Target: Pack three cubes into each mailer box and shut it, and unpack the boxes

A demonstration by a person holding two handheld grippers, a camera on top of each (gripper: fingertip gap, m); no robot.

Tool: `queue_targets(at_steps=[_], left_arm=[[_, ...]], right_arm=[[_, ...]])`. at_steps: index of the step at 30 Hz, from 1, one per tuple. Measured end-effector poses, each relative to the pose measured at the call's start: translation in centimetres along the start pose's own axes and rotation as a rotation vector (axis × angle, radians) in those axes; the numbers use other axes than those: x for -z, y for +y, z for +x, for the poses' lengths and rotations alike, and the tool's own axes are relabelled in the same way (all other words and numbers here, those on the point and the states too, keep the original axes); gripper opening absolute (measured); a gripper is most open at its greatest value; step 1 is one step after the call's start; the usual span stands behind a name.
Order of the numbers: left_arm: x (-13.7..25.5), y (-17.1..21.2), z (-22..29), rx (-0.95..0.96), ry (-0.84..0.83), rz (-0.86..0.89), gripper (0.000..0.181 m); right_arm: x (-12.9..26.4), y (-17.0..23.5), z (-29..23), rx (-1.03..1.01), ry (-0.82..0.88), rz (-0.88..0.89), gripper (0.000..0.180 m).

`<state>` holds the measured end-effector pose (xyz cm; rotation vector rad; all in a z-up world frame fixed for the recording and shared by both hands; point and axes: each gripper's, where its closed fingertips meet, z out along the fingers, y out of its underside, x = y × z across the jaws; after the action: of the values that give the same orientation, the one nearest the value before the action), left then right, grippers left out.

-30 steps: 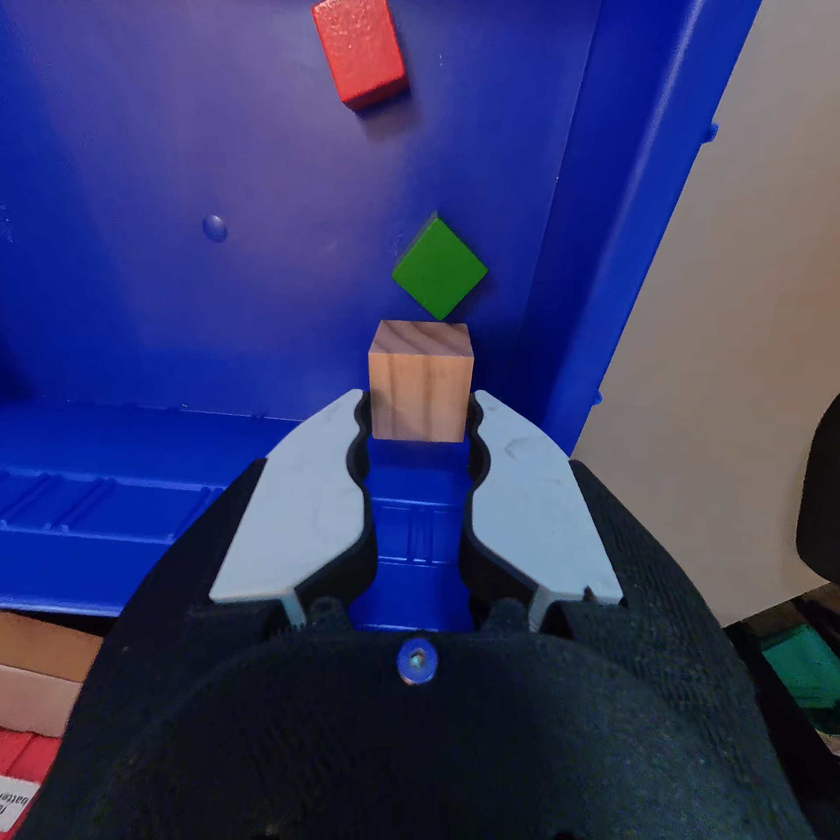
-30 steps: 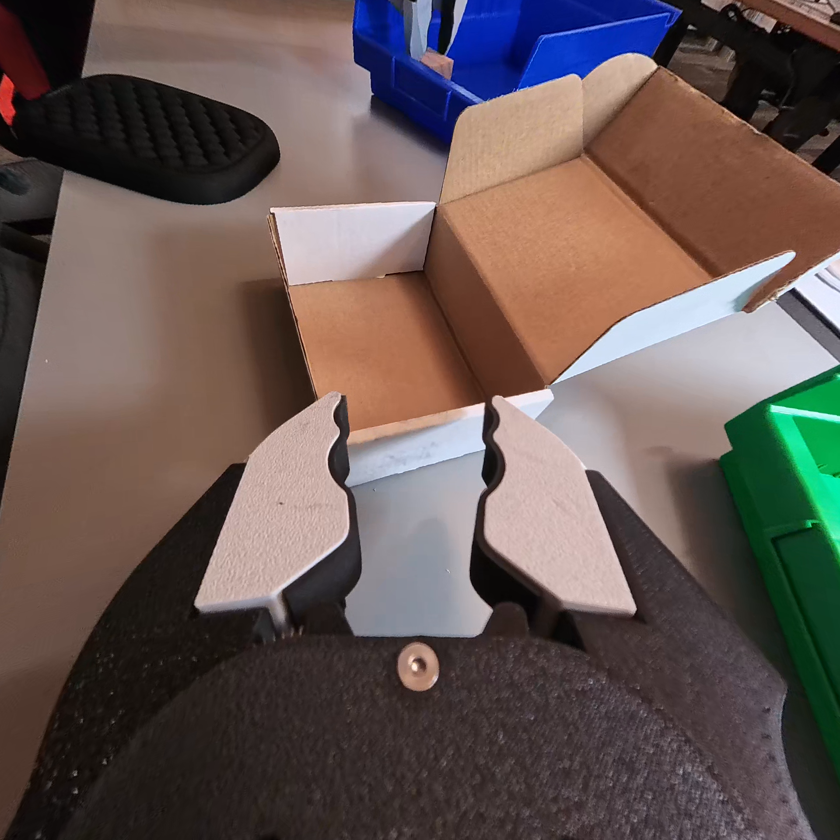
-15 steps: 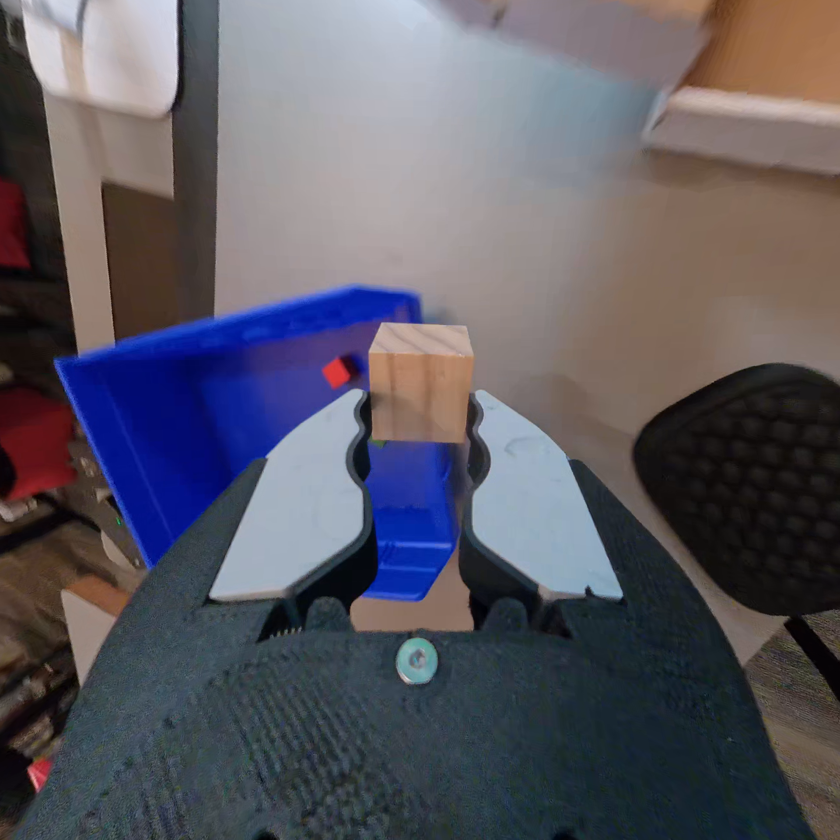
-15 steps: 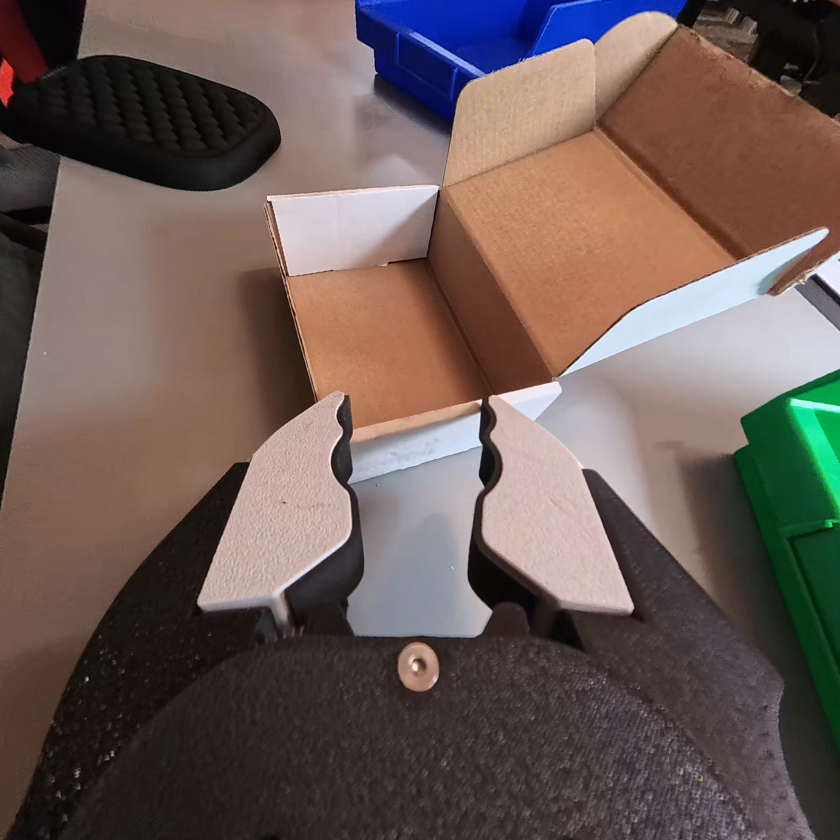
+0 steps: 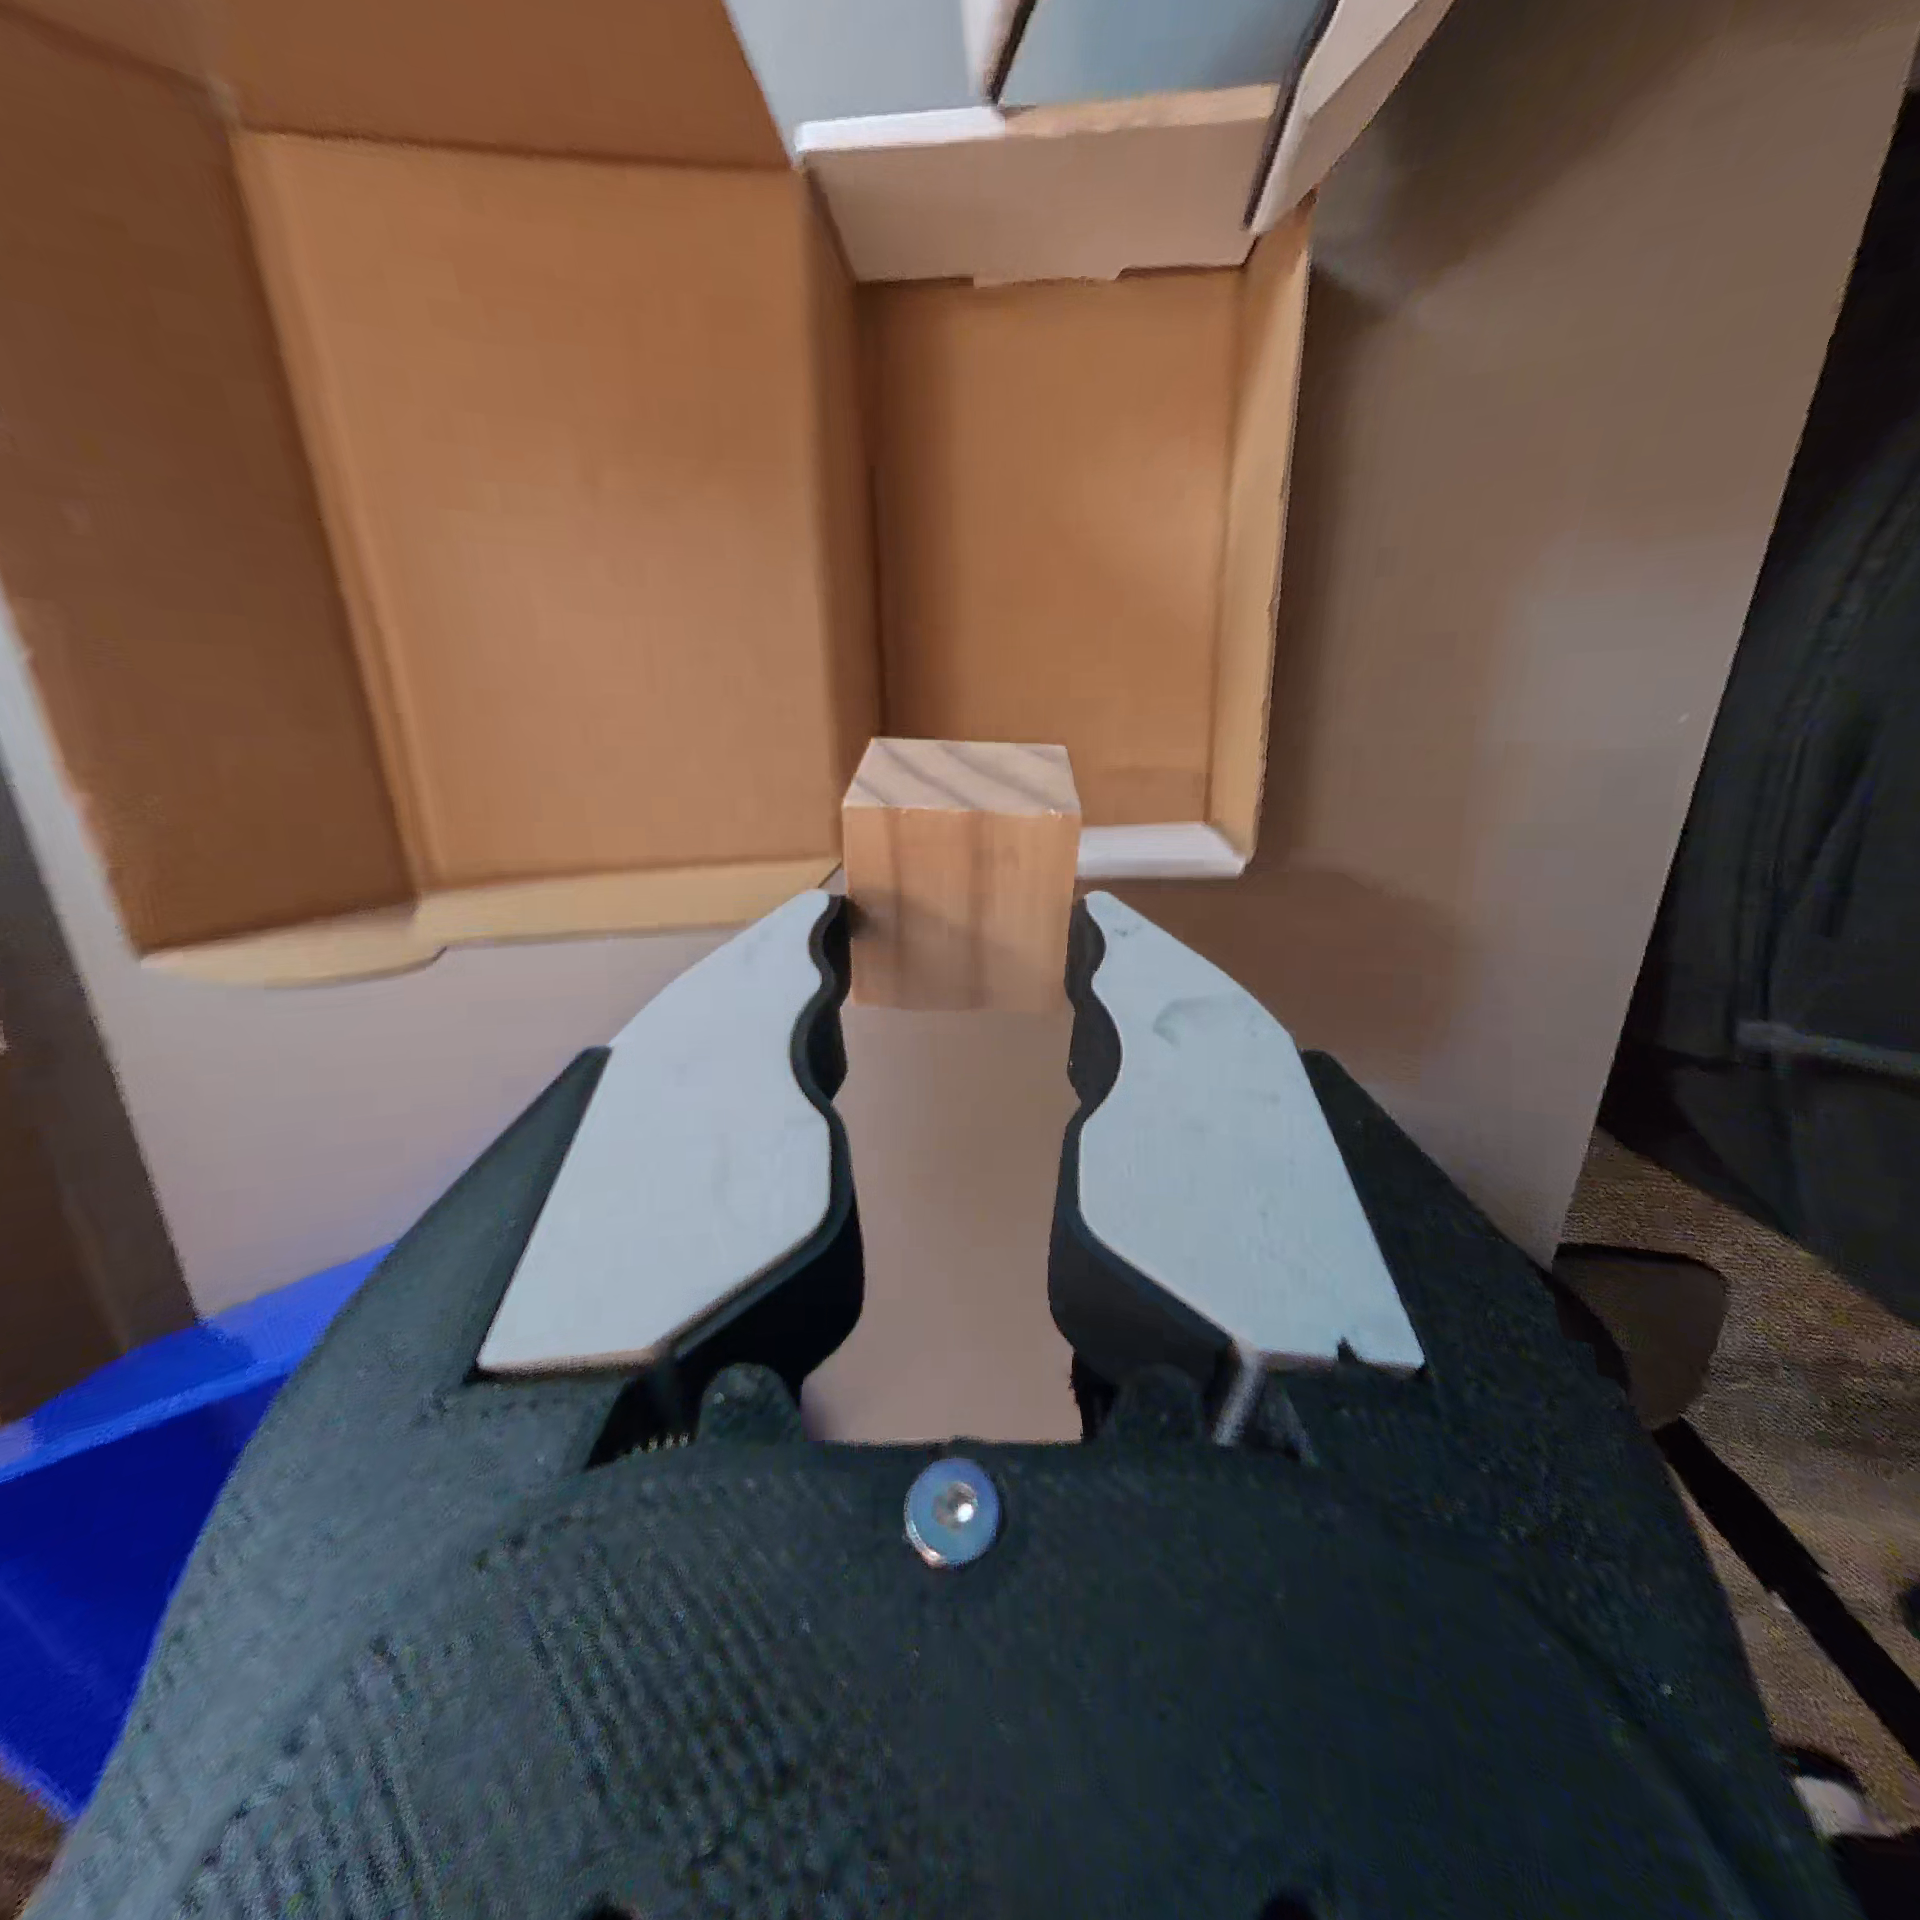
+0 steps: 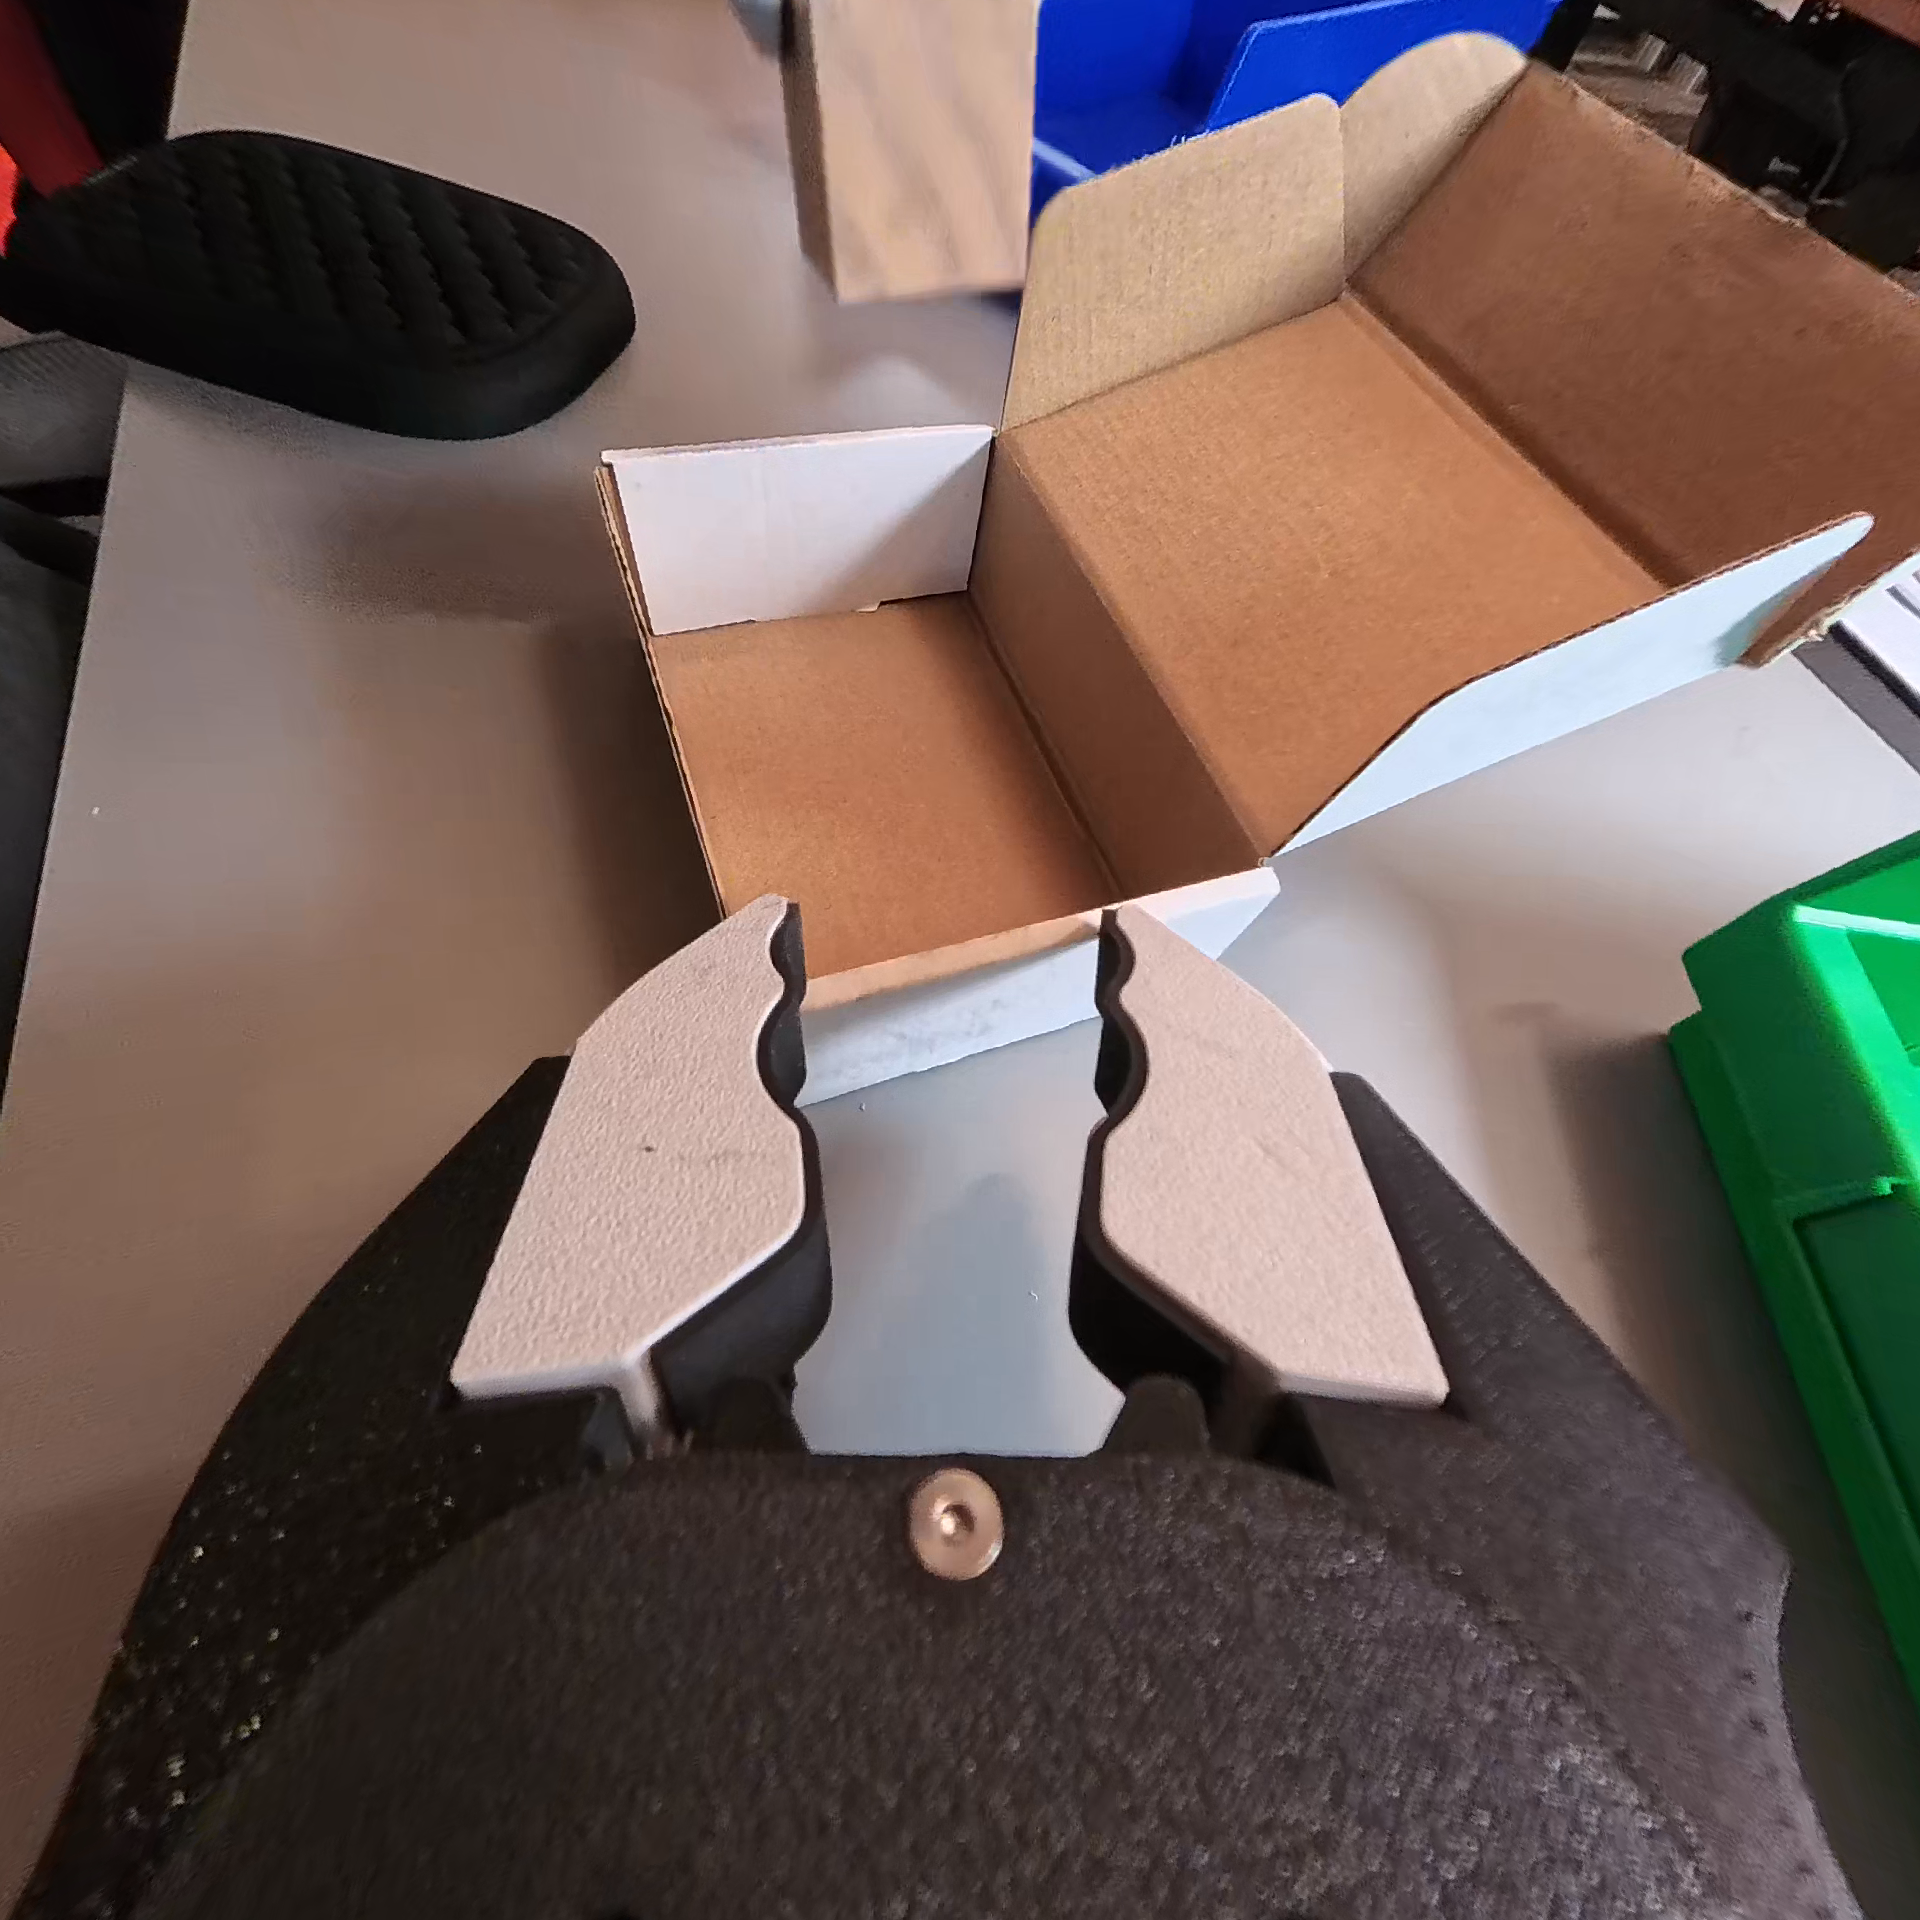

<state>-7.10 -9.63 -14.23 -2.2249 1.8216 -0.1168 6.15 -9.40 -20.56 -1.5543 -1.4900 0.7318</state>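
My left gripper [image 5: 958, 920] is shut on a plain wooden cube [image 5: 958, 868] and holds it in the air at the near end of the open mailer box [image 5: 1049, 540]. The box is brown inside and white outside, with its lid folded back. In the right wrist view the same cube [image 6: 909, 156] shows large and blurred at the top, above the table beyond the box [image 6: 883, 769], which holds nothing. My right gripper [image 6: 951, 997] is open and empty, its fingertips at the box's near white wall.
A blue bin [image 6: 1247, 73] stands behind the box and shows at the lower left of the left wrist view [image 5: 125, 1475]. A green bin [image 6: 1829, 1122] is at the right. A black padded chair arm [image 6: 312, 281] lies at the table's left edge. The grippers' ends are close to 15 cm from one another.
My left gripper has carried the wooden cube out of the blue bin and over to the open mailer box. My right gripper has barely moved and stays open.
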Motion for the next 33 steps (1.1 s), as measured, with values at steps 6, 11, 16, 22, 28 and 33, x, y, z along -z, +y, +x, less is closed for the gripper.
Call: queue_targets(at_steps=[6,11,16,22,28,33], left_arm=[[-4.2,-1.8,1.8,0.018,0.071,-0.022,0.04],[-7.2,-1.3,2.5,0.05,0.094,-0.084,0.04],[-8.6,-0.6,2.4,0.082,0.076,-0.119,0.04],[-9.0,-0.6,2.3,0.081,0.073,-0.131,0.04],[-9.1,-0.5,1.7,0.083,0.063,-0.138,0.04],[-9.1,-0.3,1.1,0.098,0.065,-0.134,0.04]], right_arm=[[0.1,0.0,0.0,0.002,0.005,0.003,0.054],[0.1,0.0,0.0,0.004,0.01,0.003,0.054],[0.1,-0.1,0.0,0.008,0.013,0.004,0.054],[0.0,0.0,0.1,0.01,0.025,0.0,0.055],[-0.4,0.0,0.5,0.016,0.046,-0.013,0.054],[-0.6,-0.1,0.9,0.024,0.08,-0.016,0.056]])
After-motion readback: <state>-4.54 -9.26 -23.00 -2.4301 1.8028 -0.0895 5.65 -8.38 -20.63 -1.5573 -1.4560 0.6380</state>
